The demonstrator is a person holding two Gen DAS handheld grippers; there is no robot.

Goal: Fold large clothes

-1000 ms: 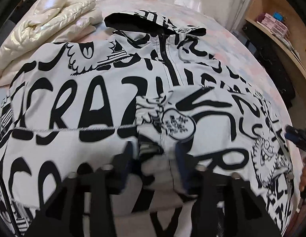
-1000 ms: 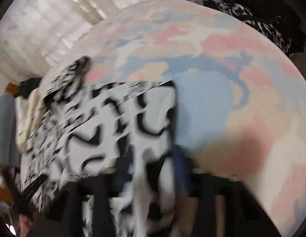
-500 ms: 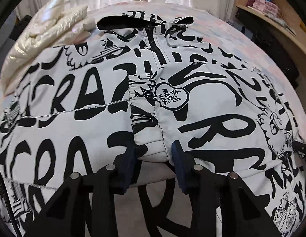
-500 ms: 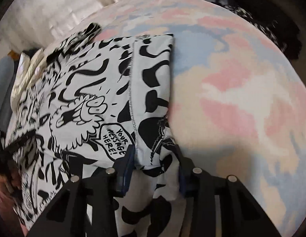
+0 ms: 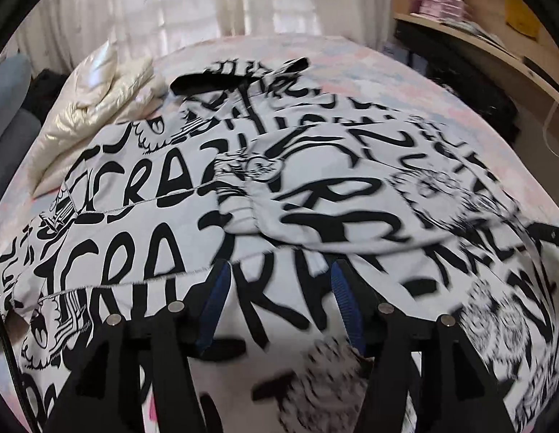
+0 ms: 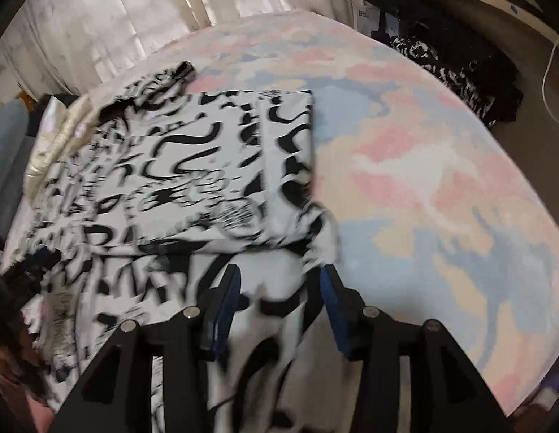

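A white jacket [image 5: 153, 198] printed with big black letters lies spread on the bed, hood at the far end. One sleeve [image 5: 333, 195] lies folded across its front. My left gripper [image 5: 279, 281] hovers over the near part of the jacket. Its jaws are opening and its blue pads [image 5: 214, 292] stand apart with nothing pinched. In the right wrist view the jacket [image 6: 171, 166] shows a straight folded side edge [image 6: 294, 151]. My right gripper [image 6: 279, 288] hangs over the near corner of that fold, jaws opening, and the cloth lies loose below them.
The bed has a pastel pink and blue cover [image 6: 424, 180], bare to the right of the jacket. A cream puffer coat [image 5: 95, 108] lies at the far left. A wooden desk [image 5: 496, 47] and a dark heap of clothes [image 6: 460, 72] stand beyond the bed's right edge.
Both grippers held folds of the jacket half a second ago. They have let go and pulled back toward the near edge. The sleeve and the folded side now lie flat.
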